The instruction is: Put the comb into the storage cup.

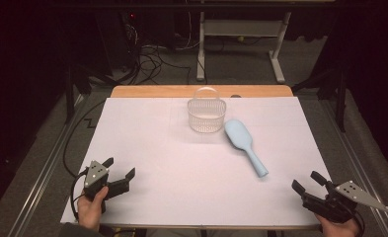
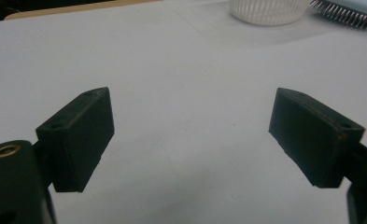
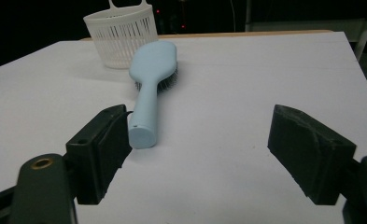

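Note:
A light blue hairbrush (image 1: 244, 144) lies bristles down on the white table sheet (image 1: 181, 163), its handle pointing toward the near right; in the right gripper view the hairbrush (image 3: 149, 88) lies ahead of the left jaw. A small white slatted basket (image 1: 207, 112) with a hoop handle stands upright just left of the brush head, and its base shows as the basket (image 2: 267, 10) in the left gripper view. My left gripper (image 1: 119, 167) rests open at the near left edge with nothing between its jaws. My right gripper (image 1: 308, 180) is open at the near right corner, apart from the brush handle.
The wooden tabletop edge (image 1: 201, 91) shows beyond the sheet. Behind it stand a white desk frame (image 1: 241, 34) and loose cables on the floor (image 1: 152, 54). Metal rails (image 1: 43, 173) run along both sides of the table.

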Demonstrator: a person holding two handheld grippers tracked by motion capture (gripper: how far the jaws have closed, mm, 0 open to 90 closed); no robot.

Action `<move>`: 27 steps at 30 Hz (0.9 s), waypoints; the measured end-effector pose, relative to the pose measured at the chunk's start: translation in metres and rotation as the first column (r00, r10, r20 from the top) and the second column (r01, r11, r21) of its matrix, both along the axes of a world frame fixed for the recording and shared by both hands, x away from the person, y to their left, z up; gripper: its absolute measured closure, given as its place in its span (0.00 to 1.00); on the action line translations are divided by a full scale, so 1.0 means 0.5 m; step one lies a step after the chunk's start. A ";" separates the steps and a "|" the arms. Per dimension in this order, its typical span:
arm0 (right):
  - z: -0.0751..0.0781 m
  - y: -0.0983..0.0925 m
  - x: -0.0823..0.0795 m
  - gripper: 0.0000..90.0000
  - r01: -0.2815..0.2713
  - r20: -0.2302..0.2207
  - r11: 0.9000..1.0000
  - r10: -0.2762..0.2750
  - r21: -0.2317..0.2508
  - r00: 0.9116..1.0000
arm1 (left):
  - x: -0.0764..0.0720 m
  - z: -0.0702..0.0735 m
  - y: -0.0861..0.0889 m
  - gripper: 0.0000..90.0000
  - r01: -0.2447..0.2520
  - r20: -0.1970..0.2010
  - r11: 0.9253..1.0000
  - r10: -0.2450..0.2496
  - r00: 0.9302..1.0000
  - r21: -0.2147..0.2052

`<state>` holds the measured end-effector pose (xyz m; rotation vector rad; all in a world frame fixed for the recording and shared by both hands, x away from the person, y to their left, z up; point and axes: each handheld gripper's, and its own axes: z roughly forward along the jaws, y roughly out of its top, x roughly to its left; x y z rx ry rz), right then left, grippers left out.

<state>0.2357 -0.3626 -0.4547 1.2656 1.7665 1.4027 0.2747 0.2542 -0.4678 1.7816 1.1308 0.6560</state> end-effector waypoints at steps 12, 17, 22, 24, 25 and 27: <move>0.001 0.001 -0.001 0.24 -0.002 0.005 1.000 0.002 -0.003 1.000 | 0.000 0.000 -0.001 0.17 0.001 0.000 1.000 -0.001 1.000 0.002; 0.001 0.002 -0.001 0.24 -0.001 0.005 1.000 0.001 -0.003 1.000 | -0.001 0.000 0.000 0.17 -0.001 0.001 1.000 0.001 1.000 0.002; 0.001 0.003 -0.003 0.24 -0.003 0.004 1.000 0.003 0.002 1.000 | -0.001 0.000 -0.001 0.17 0.001 0.000 1.000 -0.001 1.000 0.004; 0.002 0.006 -0.004 0.24 -0.008 0.010 1.000 0.008 -0.002 1.000 | 0.000 0.000 0.000 0.17 -0.001 0.000 1.000 0.001 1.000 0.003; 0.002 0.006 -0.004 0.24 -0.010 0.009 1.000 0.010 -0.005 1.000 | 0.000 0.000 0.000 0.17 -0.002 -0.001 1.000 0.002 1.000 0.003; 0.002 0.006 -0.004 0.24 -0.013 0.010 1.000 0.013 -0.008 1.000 | 0.000 0.000 0.000 0.17 -0.002 0.000 1.000 0.002 1.000 0.003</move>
